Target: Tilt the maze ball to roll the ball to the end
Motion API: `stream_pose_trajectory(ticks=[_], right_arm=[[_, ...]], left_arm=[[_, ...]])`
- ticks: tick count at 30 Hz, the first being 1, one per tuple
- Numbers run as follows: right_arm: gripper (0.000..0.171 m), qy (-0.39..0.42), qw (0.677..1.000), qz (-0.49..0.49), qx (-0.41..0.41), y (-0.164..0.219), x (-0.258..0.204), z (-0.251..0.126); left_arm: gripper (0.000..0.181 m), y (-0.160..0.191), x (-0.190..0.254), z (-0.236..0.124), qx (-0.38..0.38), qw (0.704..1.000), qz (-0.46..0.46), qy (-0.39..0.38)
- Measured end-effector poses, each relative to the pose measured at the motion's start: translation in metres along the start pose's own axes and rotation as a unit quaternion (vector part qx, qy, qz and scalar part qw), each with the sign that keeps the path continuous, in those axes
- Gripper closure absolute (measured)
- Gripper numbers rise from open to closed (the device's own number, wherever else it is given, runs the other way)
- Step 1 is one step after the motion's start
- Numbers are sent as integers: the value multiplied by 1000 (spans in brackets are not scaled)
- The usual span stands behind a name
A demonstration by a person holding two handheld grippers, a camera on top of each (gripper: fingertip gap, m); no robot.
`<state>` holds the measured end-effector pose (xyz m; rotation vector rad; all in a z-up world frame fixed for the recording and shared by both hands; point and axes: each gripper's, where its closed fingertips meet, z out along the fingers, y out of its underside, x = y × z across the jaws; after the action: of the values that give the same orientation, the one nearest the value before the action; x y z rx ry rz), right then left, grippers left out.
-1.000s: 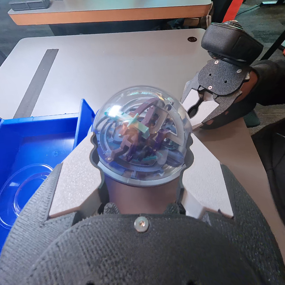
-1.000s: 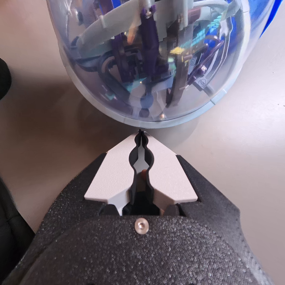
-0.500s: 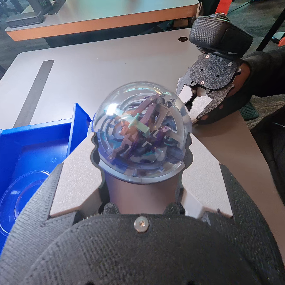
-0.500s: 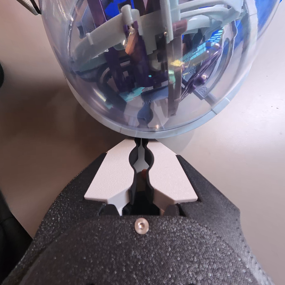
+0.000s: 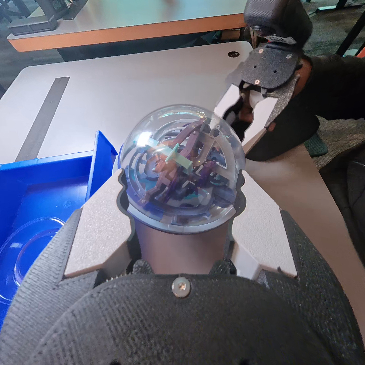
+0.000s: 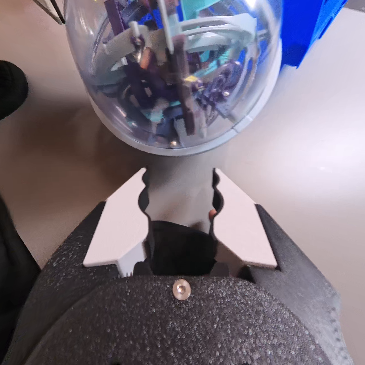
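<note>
The left tongs [image 5: 180, 189] pinch the maze ball [image 5: 181, 167], their pale fingers [image 5: 102, 213] pressed against either side of the clear sphere near its grey equator band. The ball is held above the grey counter [image 5: 122, 94], its dome tilted away from the left wrist camera, with purple, teal and grey tracks crowded inside. In the right wrist view a small silver ball [image 6: 173, 143] sits low in the sphere, just inside the band, though blur and reflections make it hard to say which track it rests on.

The right tongs [image 6: 179, 170] are spread, nothing between their fingers, the tips just short of the maze ball's [image 6: 173, 79] grey band and apart from it. From the left wrist view the right tongs [image 5: 235, 120] lie just beyond the sphere's far right side, held by a gloved hand [image 5: 286, 134].

A blue bin [image 5: 47, 177] stands on the counter to the left of the ball, with a clear plastic dish [image 5: 23, 252] lying in it. A dark strip of tape [image 5: 43, 118] runs along the counter farther left
</note>
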<state>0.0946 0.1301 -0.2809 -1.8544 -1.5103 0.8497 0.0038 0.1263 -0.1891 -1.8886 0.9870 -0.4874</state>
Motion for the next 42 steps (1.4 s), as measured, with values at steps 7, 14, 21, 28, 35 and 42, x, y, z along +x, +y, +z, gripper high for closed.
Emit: stream_pose_trajectory(ticks=[7, 14, 21, 28, 35, 42], right_arm=[[49, -47, 986, -130, 93, -30, 26, -6], [44, -88, 969, -180, 147, -51, 16, 12], [49, -58, 966, -193, 161, -53, 17, 21], [47, -104, 964, -171, 173, -55, 12, 14], [40, -178, 960, -157, 151, -59, 21, 13], [45, -164, 955, -187, 159, -67, 20, 35]], left_arm=[[72, 1, -4, -3, 22, 1000, -17, 3], [57, 30, -18, -11, 33, 992, -116, -42], [48, 43, -9, 13, 55, 990, -125, -45], [49, 44, -7, 12, 70, 991, -102, -49], [51, 45, -9, 8, 80, 992, -82, -43], [55, 51, -17, -9, 107, 989, -91, -46]])
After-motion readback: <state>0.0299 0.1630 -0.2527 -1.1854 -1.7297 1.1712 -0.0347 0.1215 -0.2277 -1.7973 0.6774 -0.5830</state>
